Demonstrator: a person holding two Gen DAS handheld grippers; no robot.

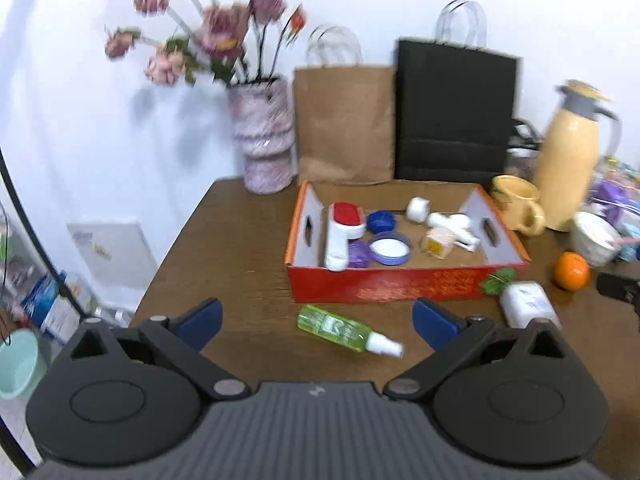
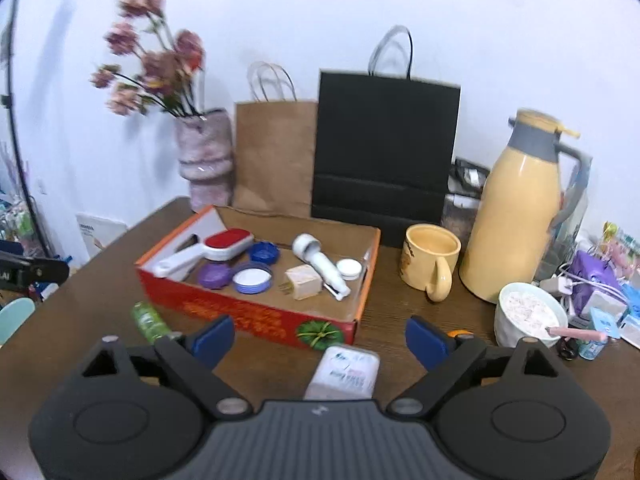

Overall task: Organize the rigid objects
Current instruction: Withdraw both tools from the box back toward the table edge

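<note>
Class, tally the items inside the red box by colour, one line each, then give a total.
Inside the red box:
White, counting the red-topped brush: 3
Blue lids: 2
Purple lid: 1
Beige plug: 1
Total: 7

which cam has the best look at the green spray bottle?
Left wrist: the whole green spray bottle lies on its side in front of the red box, white nozzle included. Right wrist shows only its green body; the claw finger hides the nozzle end.
</note>
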